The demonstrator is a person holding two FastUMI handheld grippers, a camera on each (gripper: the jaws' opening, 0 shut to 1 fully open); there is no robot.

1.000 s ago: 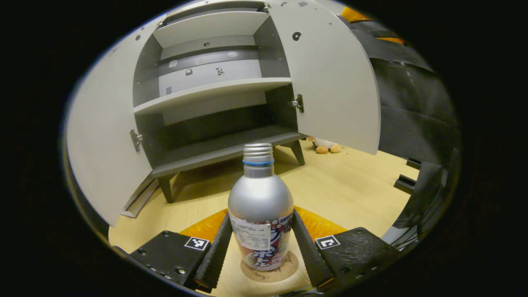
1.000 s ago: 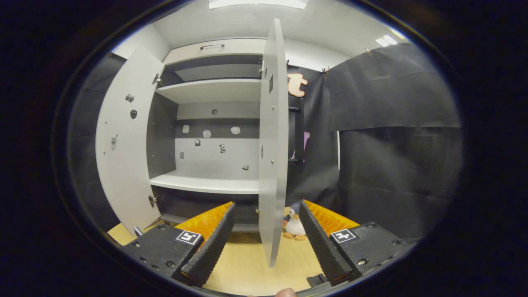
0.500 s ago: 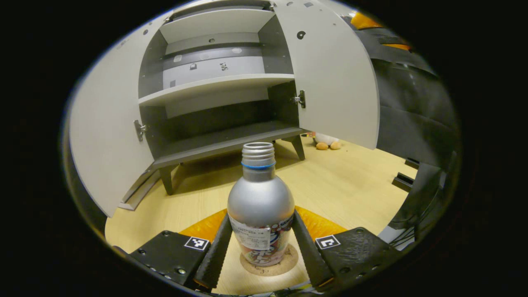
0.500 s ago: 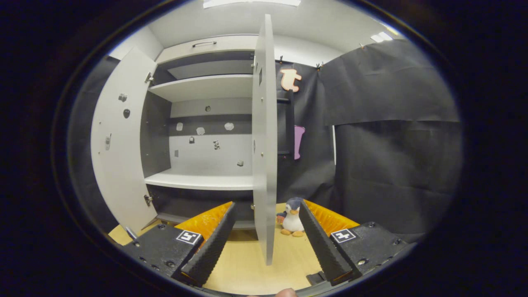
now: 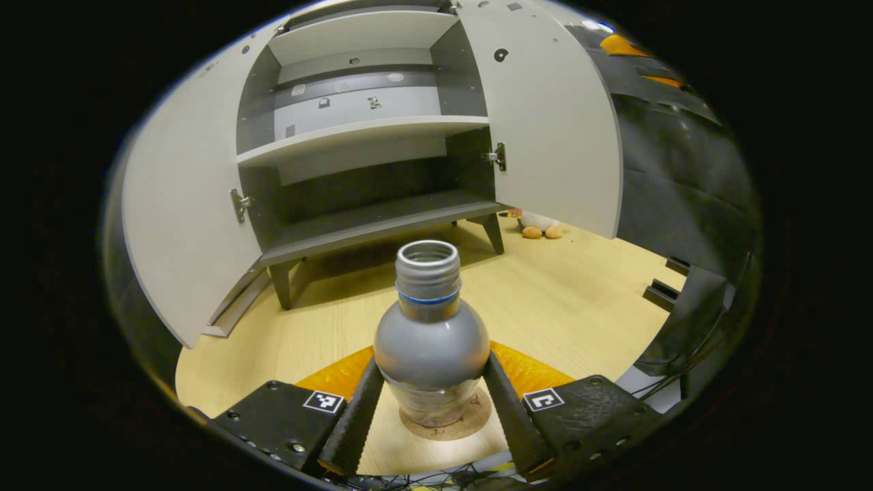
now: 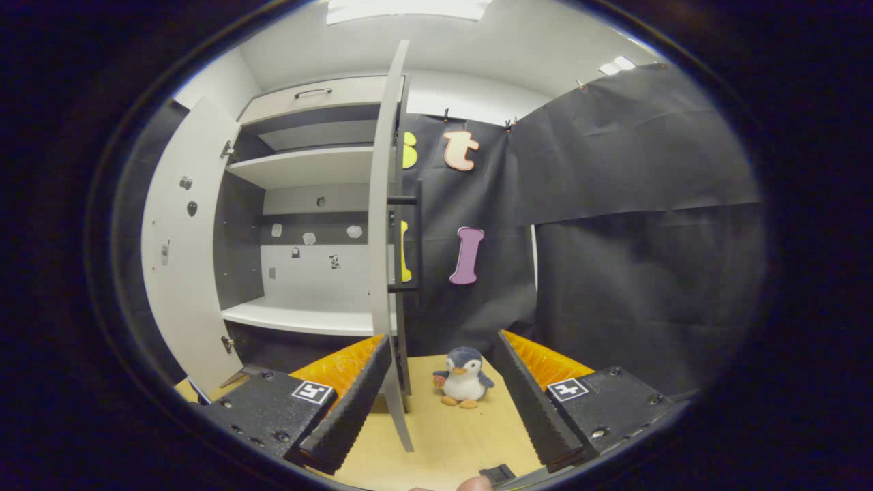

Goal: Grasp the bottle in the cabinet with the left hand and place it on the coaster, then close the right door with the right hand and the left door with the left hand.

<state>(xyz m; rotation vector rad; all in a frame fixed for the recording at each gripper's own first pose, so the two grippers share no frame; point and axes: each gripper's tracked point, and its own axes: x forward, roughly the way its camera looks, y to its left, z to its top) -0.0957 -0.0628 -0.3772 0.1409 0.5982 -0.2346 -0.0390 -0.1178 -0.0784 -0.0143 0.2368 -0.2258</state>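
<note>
I am seeing the left hand-held gripper (image 5: 431, 416) with its fingers standing on either side of the bottle (image 5: 431, 344), at the lower body. Whether both fingers are actually pressing on the bottle I cannot tell; they are lying right along its sides. The bottle is standing upright on the round cork coaster (image 5: 445, 421), uncapped, its open neck facing the camera. The coaster is lying on the pale wooden surface (image 5: 580, 300).

Beyond the bottle the cabinet (image 5: 368, 136) is standing on short legs with both doors swung open. The left door (image 5: 184, 225) is opening toward the left of the left gripper view, the right door (image 5: 552, 129) toward the right. The shelves inside are showing bare.

In the right gripper view I am seeing the right hand-held gripper (image 6: 440, 402) spread wide, pinching nothing. The right door (image 6: 383, 225) is appearing nearly edge-on, just beyond the left finger, its dark handle (image 6: 409, 239) on the outer face. A small penguin plush (image 6: 464, 377) is sitting on the surface between the fingers in that view, farther off, near the booth's black cloth.
</note>
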